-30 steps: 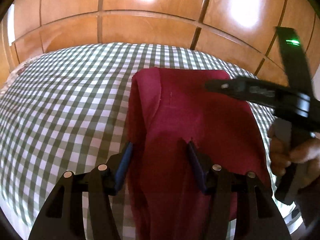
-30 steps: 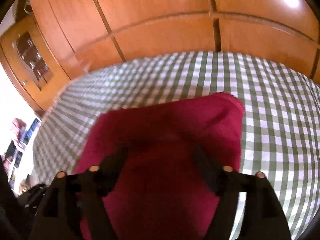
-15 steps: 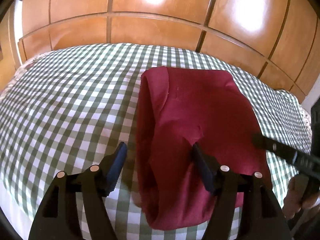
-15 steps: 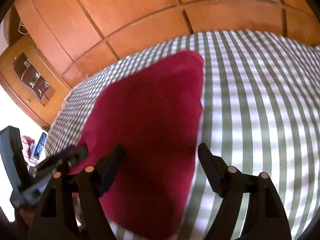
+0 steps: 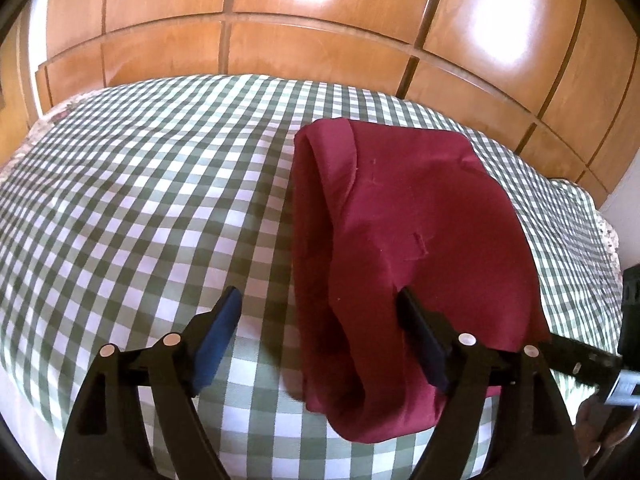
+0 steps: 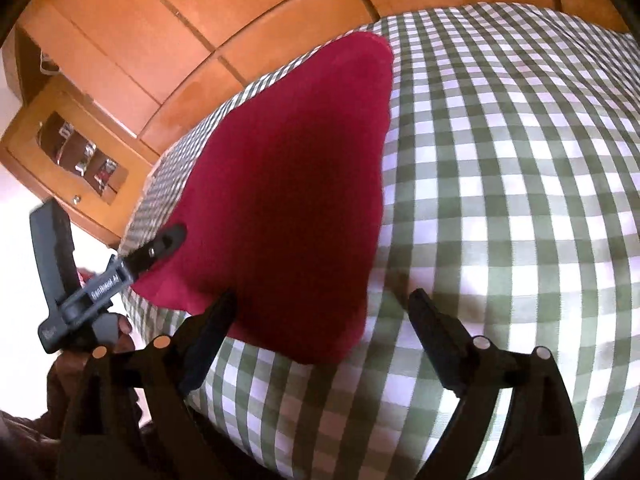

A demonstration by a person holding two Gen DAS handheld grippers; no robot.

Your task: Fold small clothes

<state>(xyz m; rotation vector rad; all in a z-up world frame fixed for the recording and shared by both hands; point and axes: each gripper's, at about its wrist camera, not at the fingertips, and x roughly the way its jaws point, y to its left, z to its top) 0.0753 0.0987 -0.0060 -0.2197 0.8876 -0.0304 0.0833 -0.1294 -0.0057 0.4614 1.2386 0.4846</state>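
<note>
Your red garment (image 5: 416,248) lies folded on the checked bedspread (image 5: 140,208), near the front edge of the bed, w/ the wooden wardrobe (image 5: 320,20) behind it.

Risks from here: the near end bulges in a loose roll and hangs close to the bed's edge, so a careless pull-back could drag it open or tip it off. On the left gripper (image 5: 320,312), the right-hand finger (image 5: 420,336) sits against the cloth, or just above it; can't tell which. If it snags, lifting away undoes the fold. The layered left edge also looks uneven, so a next fold may come out skewed.

Jaws: left has just been opening, now spread wide, pinching nothing, though the garment's left edge lies between the tips. Right gripper (image 6: 320,304) likewise has just been opening, spread wide, nothing pinched; the garment's near corner sits between its tips, and its left finger (image 6: 212,328) overlaps the cloth's edge.
</note>
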